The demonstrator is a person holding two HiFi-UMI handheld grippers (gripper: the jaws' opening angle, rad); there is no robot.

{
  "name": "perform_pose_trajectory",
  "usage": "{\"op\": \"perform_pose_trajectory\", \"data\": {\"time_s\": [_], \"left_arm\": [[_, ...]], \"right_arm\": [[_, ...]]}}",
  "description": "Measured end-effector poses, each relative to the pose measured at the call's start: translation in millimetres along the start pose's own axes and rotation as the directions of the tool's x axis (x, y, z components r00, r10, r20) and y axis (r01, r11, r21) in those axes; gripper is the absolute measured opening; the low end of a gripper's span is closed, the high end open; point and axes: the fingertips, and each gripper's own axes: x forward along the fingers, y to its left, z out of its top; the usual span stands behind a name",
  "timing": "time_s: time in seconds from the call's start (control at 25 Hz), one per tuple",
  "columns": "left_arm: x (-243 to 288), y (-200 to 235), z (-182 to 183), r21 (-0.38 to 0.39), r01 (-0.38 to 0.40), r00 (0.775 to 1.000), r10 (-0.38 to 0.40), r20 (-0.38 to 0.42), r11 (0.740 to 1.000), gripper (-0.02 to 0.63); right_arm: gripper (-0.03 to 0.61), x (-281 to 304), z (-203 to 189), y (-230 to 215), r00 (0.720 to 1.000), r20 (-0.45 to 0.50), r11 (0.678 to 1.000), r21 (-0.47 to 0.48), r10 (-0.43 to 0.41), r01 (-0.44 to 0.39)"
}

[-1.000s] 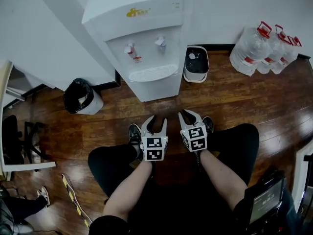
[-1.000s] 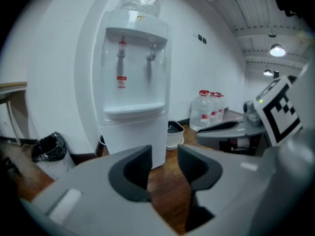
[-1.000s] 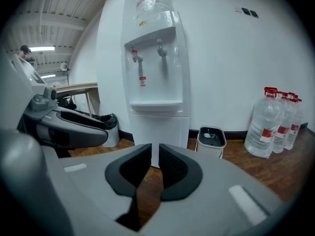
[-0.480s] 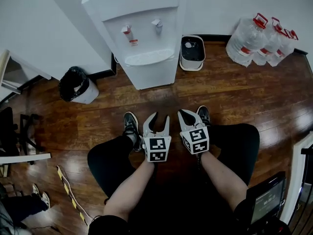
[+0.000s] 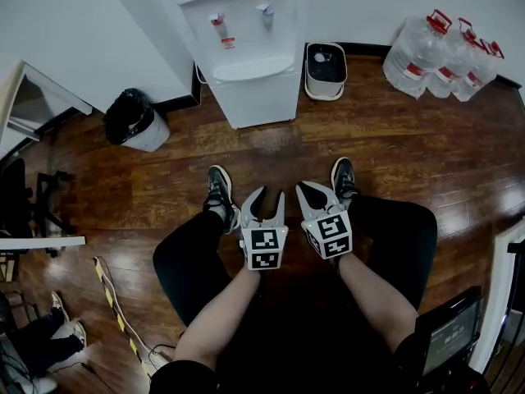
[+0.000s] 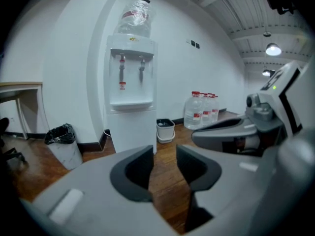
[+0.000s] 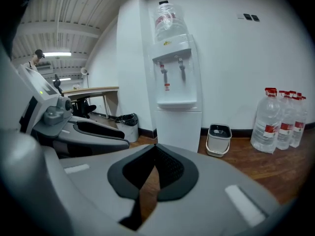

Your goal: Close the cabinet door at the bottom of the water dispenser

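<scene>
The white water dispenser [image 5: 246,39] stands against the far wall, and its bottom cabinet door [image 5: 254,97] lies flush with the body, with no gap showing. In the gripper views the door [image 6: 132,129] [image 7: 179,129] is well ahead of both grippers. I hold both grippers over my knees, far short of the dispenser. My left gripper [image 5: 267,199] [image 6: 165,156] has its jaws apart and closing, with nothing between them. The right gripper [image 5: 310,191] [image 7: 156,154] is shut and empty.
A black-bagged bin [image 5: 135,120] stands left of the dispenser and a small white bucket [image 5: 326,68] to its right. Large water bottles [image 5: 443,43] sit at the far right wall. A desk [image 5: 33,97] is at left, a striped cable [image 5: 123,327] on the floor.
Both grippers and the person have drawn back from the dispenser, which now sits farther up the head view. The right jaws have gone from slightly apart to shut.
</scene>
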Motion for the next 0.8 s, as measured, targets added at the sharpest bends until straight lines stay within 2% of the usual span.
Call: {"op": "perform_pose_trajectory", "data": {"time_s": [0.4, 0.6, 0.8], "left_arm": [[-40.0, -29.5, -18.1, -0.006, -0.003, 1.0, 0.003, 0.007, 1.0, 0.163], [-56.7, -33.9, -28.5, -0.009, -0.014, 1.0, 0.015, 0.008, 1.0, 0.161], [-76.4, -36.2, -36.8, 0.007, -0.017, 1.0, 0.017, 0.01, 1.0, 0.16]], "right_arm": [[0.005, -37.3, -18.2, 21.0, 1.0, 0.002, 1.0, -0.004, -0.001, 0.001], [0.005, -50.3, -20.2, 36.7, 1.0, 0.013, 1.0, -0.027, 0.015, -0.014], [0.005, -66.0, -31.7, 39.1, 1.0, 0.012, 1.0, -0.026, -0.01, 0.01]]}}
